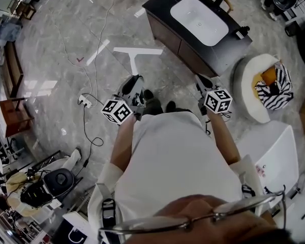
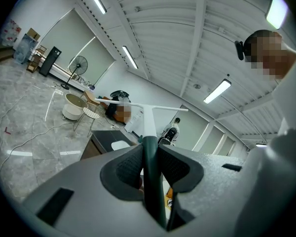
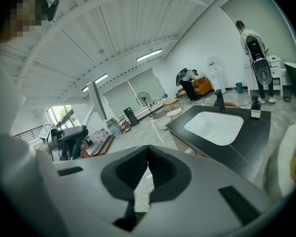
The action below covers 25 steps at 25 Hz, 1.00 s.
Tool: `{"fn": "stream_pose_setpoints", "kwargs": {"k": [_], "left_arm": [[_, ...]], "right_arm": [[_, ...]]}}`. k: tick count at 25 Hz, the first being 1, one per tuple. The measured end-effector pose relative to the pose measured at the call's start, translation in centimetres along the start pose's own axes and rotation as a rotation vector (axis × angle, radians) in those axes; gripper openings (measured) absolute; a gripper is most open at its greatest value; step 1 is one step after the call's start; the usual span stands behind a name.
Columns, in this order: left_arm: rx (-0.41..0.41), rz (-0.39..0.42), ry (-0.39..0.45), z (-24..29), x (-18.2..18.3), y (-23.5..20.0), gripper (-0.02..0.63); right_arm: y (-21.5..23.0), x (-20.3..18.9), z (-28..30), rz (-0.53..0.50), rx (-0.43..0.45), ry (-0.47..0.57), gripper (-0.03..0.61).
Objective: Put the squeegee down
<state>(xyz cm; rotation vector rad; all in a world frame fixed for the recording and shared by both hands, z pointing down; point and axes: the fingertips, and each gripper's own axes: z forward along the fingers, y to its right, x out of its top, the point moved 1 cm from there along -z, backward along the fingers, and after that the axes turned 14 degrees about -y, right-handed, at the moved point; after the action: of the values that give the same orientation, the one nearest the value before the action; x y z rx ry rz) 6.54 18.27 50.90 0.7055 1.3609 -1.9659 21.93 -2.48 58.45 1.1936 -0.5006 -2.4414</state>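
Facing the dark vanity counter [image 1: 162, 11], a person's left gripper [image 2: 149, 164] is clamped on the squeegee [image 2: 149, 125] by its green handle. The white blade juts out, held in the air just short of the counter's front. The right gripper [image 3: 148, 154], jaws closed on nothing, hangs near the counter's front. A clean set-down likely means resting blade and handle flat on the counter before easing the jaws apart.

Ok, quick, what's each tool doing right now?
Left tool: closed on the squeegee handle.
Right tool: closed, empty.
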Motion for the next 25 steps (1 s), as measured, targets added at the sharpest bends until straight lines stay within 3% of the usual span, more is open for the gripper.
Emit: {"fn": "stream_pose_setpoints", "kwargs": {"k": [13, 25], "left_arm": [[-0.057, 0.020, -0.044, 4.8, 5.3, -4.8, 0.095], [-0.183, 0.047, -0.100, 8.7, 12.7, -11.5, 0.095]], "right_arm": [[1.4, 5.5, 4.9, 0.015, -0.063, 0.007, 0.002], [0.3, 11.3, 11.2, 0.068, -0.164, 0.047, 0.002]]}}
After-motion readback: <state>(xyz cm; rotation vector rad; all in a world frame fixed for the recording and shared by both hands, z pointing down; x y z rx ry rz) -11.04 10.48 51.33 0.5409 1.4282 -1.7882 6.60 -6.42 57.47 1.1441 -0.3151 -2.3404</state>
